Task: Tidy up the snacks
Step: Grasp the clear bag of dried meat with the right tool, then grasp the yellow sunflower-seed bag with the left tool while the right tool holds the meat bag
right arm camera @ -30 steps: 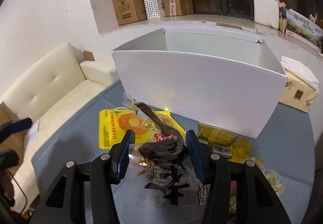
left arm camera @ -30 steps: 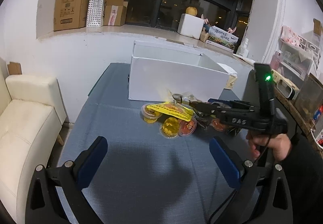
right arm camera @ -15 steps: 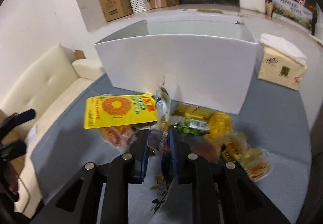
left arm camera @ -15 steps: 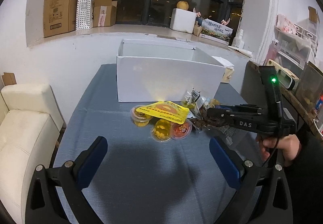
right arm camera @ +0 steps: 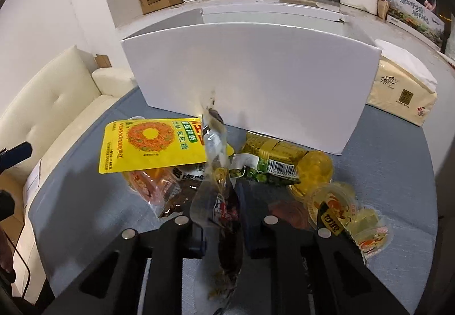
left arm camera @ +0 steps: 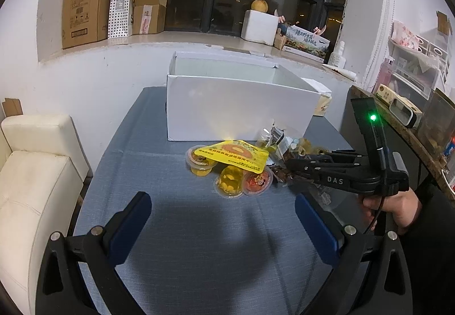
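Note:
A heap of snacks lies on the blue table in front of an open white box (left arm camera: 236, 104): a yellow packet (right arm camera: 148, 144), a green packet (right arm camera: 267, 170) and several jelly cups (left arm camera: 229, 182). My right gripper (right arm camera: 220, 201) points down into the heap. Its jaws are closing tight, and the pads pinch a clear packet of dark dried snack (right arm camera: 219, 172) that stands on edge between them. In the left wrist view the right gripper (left arm camera: 287, 170) reaches in from the right, held by a hand. My left gripper (left arm camera: 221, 204) hangs open and empty above the bare near table.
A tissue pack (right arm camera: 401, 93) sits right of the box. More jelly cups (right arm camera: 330, 201) lie at the heap's right. A cream sofa (left arm camera: 31, 172) borders the table's left, a cluttered wooden shelf (left arm camera: 412, 127) its right. Cardboard boxes (left arm camera: 85, 5) stand on the window sill.
The right gripper's jaws went from wide around the dark packet to shut on it, and the packet turned up on edge. The left gripper stayed open and nearly still.

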### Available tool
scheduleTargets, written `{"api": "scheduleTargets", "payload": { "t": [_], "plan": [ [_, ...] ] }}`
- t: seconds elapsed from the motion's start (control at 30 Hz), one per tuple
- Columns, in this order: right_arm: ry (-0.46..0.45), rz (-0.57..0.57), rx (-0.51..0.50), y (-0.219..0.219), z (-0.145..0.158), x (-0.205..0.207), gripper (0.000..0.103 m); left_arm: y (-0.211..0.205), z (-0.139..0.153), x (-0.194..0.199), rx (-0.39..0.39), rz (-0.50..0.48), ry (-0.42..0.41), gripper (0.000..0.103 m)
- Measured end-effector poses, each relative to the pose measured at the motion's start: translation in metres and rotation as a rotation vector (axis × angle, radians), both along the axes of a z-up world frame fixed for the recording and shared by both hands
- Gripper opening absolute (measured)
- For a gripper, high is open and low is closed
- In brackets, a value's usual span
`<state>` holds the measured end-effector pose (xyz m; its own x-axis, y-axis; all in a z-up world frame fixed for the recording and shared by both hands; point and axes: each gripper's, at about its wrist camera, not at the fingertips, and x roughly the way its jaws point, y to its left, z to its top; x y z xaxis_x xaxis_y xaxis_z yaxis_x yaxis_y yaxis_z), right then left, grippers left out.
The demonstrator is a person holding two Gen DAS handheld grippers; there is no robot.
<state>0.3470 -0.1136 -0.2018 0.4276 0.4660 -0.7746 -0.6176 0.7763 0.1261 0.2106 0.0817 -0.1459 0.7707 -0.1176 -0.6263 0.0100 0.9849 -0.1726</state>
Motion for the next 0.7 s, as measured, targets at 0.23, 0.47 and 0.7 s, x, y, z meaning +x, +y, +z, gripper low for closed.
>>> {"api": "scheduleTargets", "payload": {
  "t": [0.23, 0.47, 0.7],
  "plan": [
    [-0.044, -0.006, 0.064, -0.020, 0.023, -0.025, 0.018, -0.009, -0.008, 0.017, 0.028, -0.025, 0.018, 0.103],
    [-0.115, -0.057, 0.132, -0.057, 0.067, -0.071, 0.018, -0.040, -0.012, 0.067, 0.190, -0.117, 0.033, 0.103],
    [-0.128, -0.107, 0.172, -0.091, 0.081, -0.104, 0.018, -0.055, -0.031, 0.142, 0.154, -0.225, 0.183, 0.103]
  ]
}}
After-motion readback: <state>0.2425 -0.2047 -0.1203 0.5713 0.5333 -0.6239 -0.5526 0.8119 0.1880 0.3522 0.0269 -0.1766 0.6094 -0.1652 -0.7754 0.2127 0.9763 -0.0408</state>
